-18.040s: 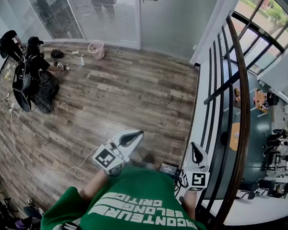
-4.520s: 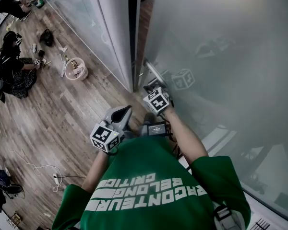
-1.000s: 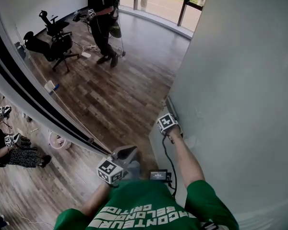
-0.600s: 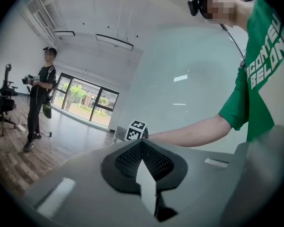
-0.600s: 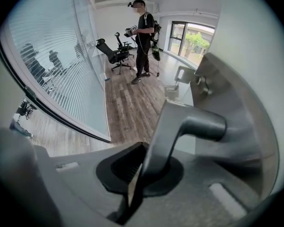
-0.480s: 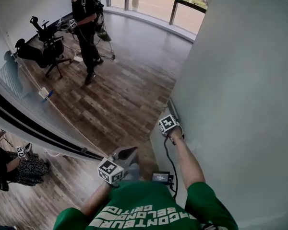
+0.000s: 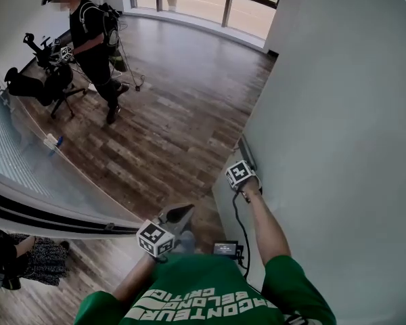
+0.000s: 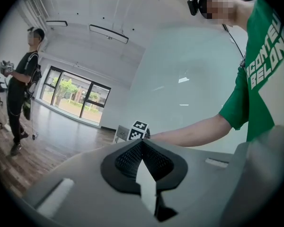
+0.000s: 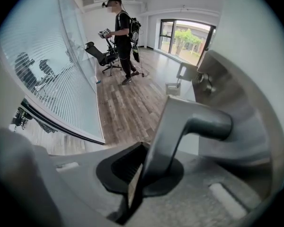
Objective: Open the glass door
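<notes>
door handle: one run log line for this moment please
right gripper: jaws shut on door handle | left gripper: jaws shut, empty | glass door: standing open

Two claws: left claw (image 8: 143, 171), right claw (image 9: 141, 176); one door handle (image 9: 199, 123), one glass door (image 7: 338, 114), one standing person (image 7: 91, 39).

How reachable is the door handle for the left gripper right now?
Probably yes: the left gripper is empty with nothing between it and the door handle, though the right gripper clamps it.

Clamped onto door handle (image 9: 199, 122) with right hand-held gripper (image 9: 149, 167), arm extended. Held short of door handle with left hand-held gripper (image 7: 187, 209), jaws together, empty.
</notes>
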`<act>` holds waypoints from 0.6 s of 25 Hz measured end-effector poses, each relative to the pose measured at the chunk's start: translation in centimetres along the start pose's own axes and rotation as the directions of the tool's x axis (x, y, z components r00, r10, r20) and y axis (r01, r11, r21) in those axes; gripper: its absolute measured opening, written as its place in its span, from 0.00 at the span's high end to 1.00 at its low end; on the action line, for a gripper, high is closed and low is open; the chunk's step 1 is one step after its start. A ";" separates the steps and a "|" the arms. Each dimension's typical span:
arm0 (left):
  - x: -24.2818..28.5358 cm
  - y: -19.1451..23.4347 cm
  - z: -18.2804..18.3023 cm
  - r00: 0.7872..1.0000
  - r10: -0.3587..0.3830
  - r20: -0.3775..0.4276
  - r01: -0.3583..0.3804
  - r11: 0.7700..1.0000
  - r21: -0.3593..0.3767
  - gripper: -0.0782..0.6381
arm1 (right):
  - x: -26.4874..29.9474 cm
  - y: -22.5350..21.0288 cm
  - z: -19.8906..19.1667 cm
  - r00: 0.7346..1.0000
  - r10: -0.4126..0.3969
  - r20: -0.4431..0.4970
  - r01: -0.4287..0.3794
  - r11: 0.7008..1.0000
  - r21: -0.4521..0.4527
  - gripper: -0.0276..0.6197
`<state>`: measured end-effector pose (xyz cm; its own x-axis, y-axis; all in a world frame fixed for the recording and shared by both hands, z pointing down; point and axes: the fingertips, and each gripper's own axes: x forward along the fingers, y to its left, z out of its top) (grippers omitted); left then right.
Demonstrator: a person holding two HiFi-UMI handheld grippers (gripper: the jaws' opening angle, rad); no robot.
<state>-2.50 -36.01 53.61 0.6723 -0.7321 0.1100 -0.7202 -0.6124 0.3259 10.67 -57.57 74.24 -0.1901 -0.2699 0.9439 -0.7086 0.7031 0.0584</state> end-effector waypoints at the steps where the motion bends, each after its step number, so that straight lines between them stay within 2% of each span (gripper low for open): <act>1: 0.3 0.2 0.2 1.000 -0.004 0.001 0.004 1.000 0.000 0.87 | -0.1 -0.5 -0.1 1.000 -0.004 -0.001 0.004 1.000 0.007 0.97; 15: 5.0 1.5 2.0 0.997 -0.073 -0.011 0.073 0.997 -0.015 0.87 | -0.9 -7.5 -2.3 0.999 -0.045 -0.022 0.047 0.993 0.105 0.97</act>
<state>-0.54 -41.22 52.75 0.7250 -0.6820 0.0962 -0.6666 -0.6596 0.3472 17.70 -61.05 73.71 -0.1433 -0.2868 0.9472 -0.7842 0.6168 0.0681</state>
